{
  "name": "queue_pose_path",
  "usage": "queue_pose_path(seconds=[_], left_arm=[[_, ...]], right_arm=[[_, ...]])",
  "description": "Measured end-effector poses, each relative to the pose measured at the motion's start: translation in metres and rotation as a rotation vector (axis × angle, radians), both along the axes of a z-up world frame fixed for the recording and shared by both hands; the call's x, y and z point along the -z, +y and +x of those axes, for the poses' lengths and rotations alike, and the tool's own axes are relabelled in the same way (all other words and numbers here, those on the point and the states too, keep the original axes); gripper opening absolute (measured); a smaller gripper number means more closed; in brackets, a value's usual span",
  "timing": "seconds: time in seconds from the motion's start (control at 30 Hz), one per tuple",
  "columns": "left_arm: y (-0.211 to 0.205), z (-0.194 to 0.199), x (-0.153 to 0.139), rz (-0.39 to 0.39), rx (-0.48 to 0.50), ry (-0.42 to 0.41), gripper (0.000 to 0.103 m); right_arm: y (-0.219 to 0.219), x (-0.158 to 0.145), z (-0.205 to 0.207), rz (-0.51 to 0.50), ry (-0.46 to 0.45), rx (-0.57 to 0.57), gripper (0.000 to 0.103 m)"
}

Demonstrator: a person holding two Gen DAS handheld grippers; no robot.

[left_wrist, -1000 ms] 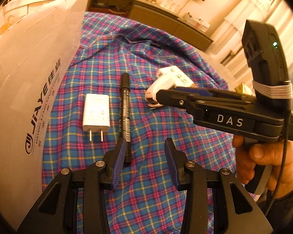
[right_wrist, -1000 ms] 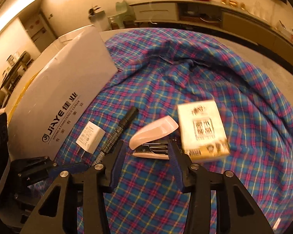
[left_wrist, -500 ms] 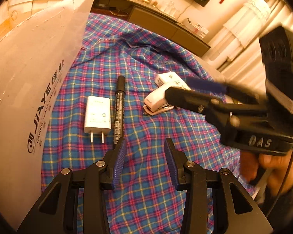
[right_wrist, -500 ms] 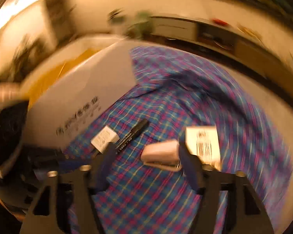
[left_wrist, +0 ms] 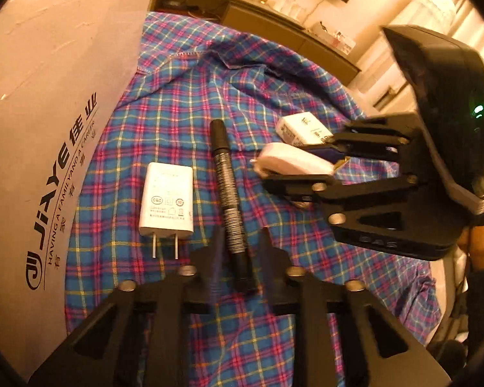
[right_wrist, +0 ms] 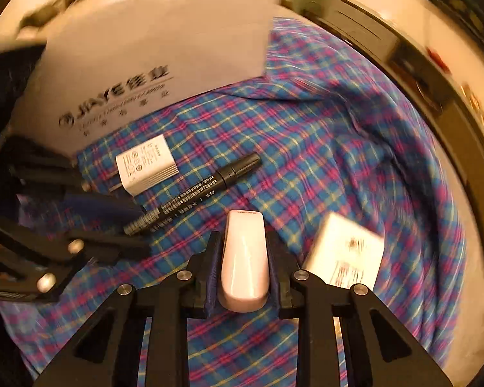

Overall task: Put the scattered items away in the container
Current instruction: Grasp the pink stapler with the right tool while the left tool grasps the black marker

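The white stapler (right_wrist: 244,259) lay on the plaid cloth (right_wrist: 322,148), and the right tongs (right_wrist: 243,269) had just closed onto its sides. The left tongs (left_wrist: 238,258) had just been closing around the black marker (left_wrist: 229,206), beside the white charger (left_wrist: 166,200) and cardboard box (left_wrist: 48,129).

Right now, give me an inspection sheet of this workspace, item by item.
Surface: plaid cloth, rumpled.
Job's things: charger, marker, stapler, small box on the cloth; cardboard box beside them.
Clutter: nothing seen.
Grippers: left gripper just closed, marker end between its fingers; right gripper just closed on the stapler.
Cables: nothing seen.
Surroundings: low cabinet behind.
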State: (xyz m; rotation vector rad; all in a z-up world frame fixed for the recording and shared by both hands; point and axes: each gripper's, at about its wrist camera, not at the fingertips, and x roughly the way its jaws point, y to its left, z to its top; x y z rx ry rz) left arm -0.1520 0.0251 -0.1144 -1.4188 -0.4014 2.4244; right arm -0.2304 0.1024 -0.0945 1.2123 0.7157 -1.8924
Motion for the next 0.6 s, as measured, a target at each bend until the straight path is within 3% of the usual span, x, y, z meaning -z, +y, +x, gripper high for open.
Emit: queue_pose_path(seconds=[0.1, 0.17, 0.23, 0.33, 0.4, 0.43, 0.6], left_arm=[[-0.003, -0.002, 0.0, 0.002, -0.018, -0.007, 0.02], [-0.004, -0.004, -0.001, 0.004, -0.038, -0.007, 0.035], [-0.003, -0.009, -0.003, -0.011, -0.059, -0.005, 0.041], [0.0, -0.017, -0.003, -0.019, -0.077, 0.007, 0.042], [0.002, -0.022, -0.002, -0.045, -0.091, 0.027, 0.036], [0.002, -0.024, -0.001, -0.076, -0.106, 0.031, 0.016], [0.003, -0.022, -0.002, -0.119, -0.119, 0.024, 0.014]], right_arm=[[0.025, -0.008, 0.012, -0.058, -0.042, 0.115, 0.027], [0.041, -0.014, 0.029, -0.083, -0.049, 0.163, 0.027], [0.055, -0.02, 0.047, -0.1, -0.056, 0.208, 0.027], [0.076, -0.017, 0.07, -0.129, -0.065, 0.29, 0.027], [0.087, -0.009, 0.074, -0.128, -0.084, 0.339, 0.027], [0.089, -0.006, 0.075, -0.12, -0.087, 0.346, 0.027], [0.09, -0.004, 0.076, -0.14, -0.071, 0.357, 0.027]])
